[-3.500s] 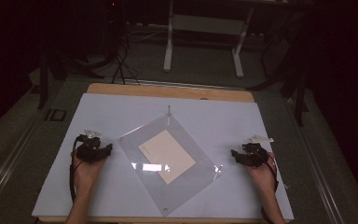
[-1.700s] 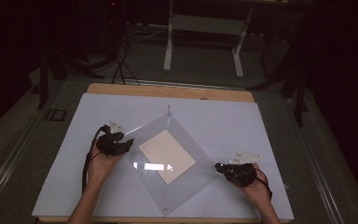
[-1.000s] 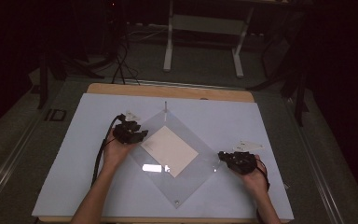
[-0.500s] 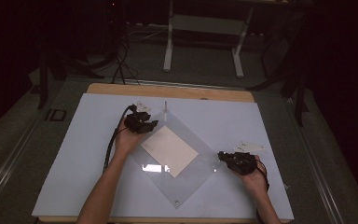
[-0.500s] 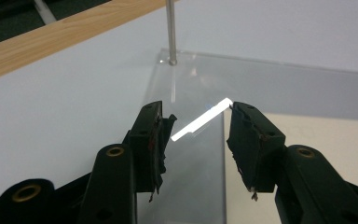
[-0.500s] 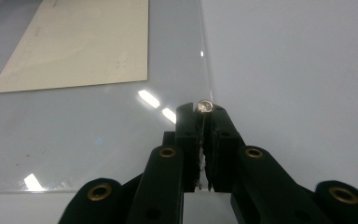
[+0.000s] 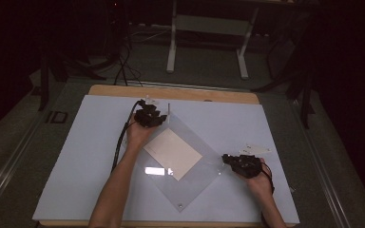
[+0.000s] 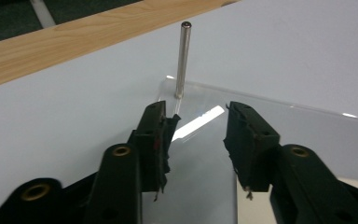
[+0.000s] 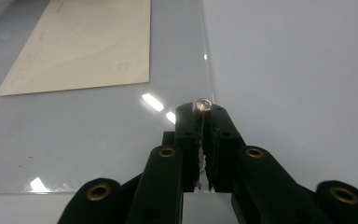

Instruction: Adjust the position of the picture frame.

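Observation:
A clear acrylic sheet point(image 7: 190, 183) lies like a diamond on the white table top point(image 7: 90, 156), with a cream paper point(image 7: 173, 153) at its middle. An upright metal pin point(image 8: 183, 60) stands at the sheet's far corner point(image 7: 168, 111). My left gripper point(image 8: 198, 112) is open just short of that pin; its jaws have just been closing, with nothing between them. In the high view the left gripper point(image 7: 159, 117) sits beside the far corner. My right gripper point(image 9: 204, 111) is shut on a second metal pin point(image 9: 204, 104) at the sheet's right corner point(image 7: 221, 164).
A small fastener point(image 7: 179, 206) marks the sheet's near corner. A wooden strip point(image 7: 204, 94) borders the table's far edge, and a metal stand point(image 7: 206, 28) rises on the dark floor beyond. Cables trail from both grippers along the forearms.
My left hand has moved away from me and rightwards along the sheet's edge to the far corner pin, its jaws narrower than before. The right gripper and the sheet have stayed put over the last second.

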`<state>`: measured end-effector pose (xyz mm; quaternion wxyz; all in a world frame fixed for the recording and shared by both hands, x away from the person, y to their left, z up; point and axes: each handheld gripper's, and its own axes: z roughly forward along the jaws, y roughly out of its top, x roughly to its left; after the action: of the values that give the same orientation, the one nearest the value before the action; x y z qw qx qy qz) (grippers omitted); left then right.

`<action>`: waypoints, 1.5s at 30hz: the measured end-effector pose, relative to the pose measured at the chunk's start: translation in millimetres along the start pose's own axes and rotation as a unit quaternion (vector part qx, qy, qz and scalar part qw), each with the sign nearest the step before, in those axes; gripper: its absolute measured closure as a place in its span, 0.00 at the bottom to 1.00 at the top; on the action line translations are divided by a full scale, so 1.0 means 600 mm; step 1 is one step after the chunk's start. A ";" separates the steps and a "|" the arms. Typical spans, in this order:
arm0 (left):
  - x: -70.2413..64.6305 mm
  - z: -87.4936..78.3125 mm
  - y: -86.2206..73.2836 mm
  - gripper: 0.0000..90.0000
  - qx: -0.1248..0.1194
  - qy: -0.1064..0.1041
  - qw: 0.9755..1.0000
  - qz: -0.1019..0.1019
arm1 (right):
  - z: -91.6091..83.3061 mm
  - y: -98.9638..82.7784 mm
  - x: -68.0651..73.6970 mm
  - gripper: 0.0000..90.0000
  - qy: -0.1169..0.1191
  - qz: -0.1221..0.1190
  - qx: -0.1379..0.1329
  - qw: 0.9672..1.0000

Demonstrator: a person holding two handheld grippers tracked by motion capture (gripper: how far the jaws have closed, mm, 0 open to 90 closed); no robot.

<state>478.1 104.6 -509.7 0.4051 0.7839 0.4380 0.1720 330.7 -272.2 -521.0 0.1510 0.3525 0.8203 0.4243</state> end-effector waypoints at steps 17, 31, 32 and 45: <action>0.005 0.085 0.046 0.67 -0.003 -0.020 0.997 -0.068 | -0.001 -0.005 0.000 0.93 0.000 0.020 -0.010 1.000; 0.005 0.087 0.047 0.93 0.040 0.027 0.998 -0.037 | -0.002 -0.002 -0.006 0.91 0.023 0.071 -0.011 0.997; 0.005 0.087 0.047 0.93 0.040 0.027 0.998 -0.037 | -0.002 -0.002 -0.006 0.91 0.023 0.071 -0.011 0.997; 0.050 -0.054 -0.008 0.93 0.055 -0.004 0.998 0.001 | 0.009 0.051 -0.036 0.89 0.020 0.109 -0.016 0.994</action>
<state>471.9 146.6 -496.2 0.3630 0.8061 0.4442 0.1453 362.7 -272.3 -501.0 0.0931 0.4283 0.7731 0.4585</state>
